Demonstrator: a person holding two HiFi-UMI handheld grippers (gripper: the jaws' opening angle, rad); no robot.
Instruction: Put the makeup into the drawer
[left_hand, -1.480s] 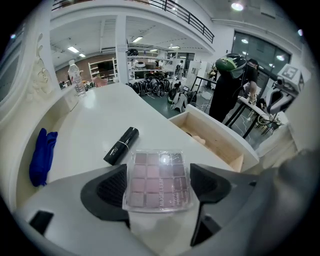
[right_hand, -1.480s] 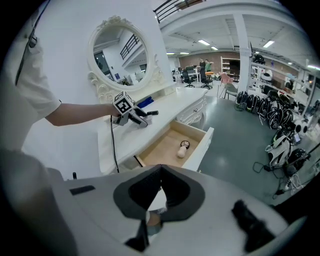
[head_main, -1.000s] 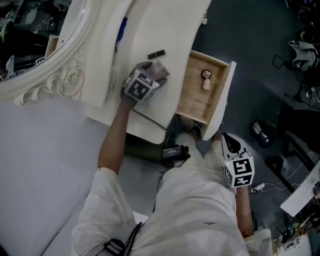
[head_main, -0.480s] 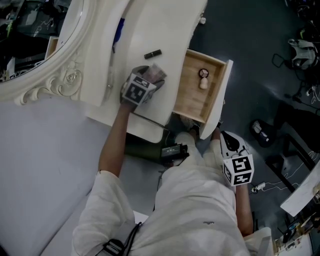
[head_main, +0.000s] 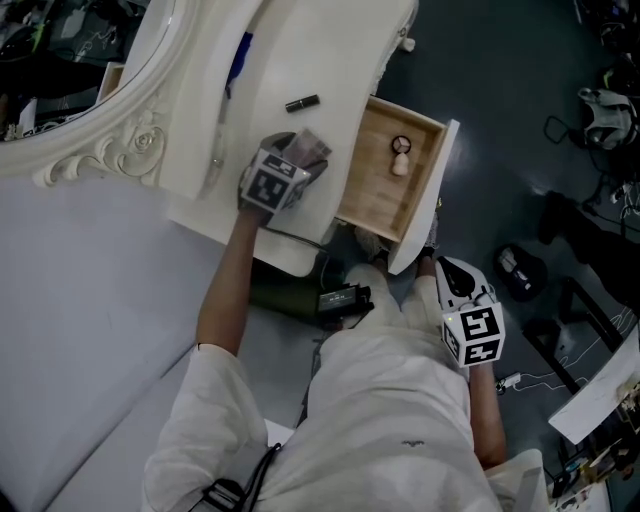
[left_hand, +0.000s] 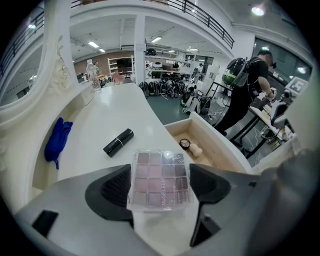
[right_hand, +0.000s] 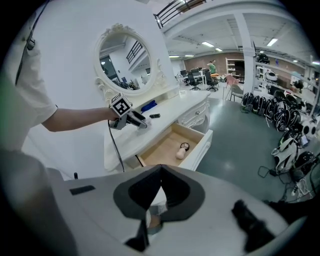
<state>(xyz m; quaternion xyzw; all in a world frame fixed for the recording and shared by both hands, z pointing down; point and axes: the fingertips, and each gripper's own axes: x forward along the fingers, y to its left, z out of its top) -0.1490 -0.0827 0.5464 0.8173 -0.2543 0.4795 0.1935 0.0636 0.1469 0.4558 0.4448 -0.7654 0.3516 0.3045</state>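
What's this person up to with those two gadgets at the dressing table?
A person is putting makeup into the open drawer. The left gripper holds an eyeshadow palette over the tabletop, beside the drawer. A sponge and a small compact lie inside; a lipstick waits on the tabletop. The right gripper is shut and empty, off to the side.

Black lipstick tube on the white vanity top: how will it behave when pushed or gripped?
The black lipstick tube lies on its side on the smooth white vanity top, so a sideways push may roll or skid it. It looks rigid and small, probably light. Its glossy shell might slip when gripped.
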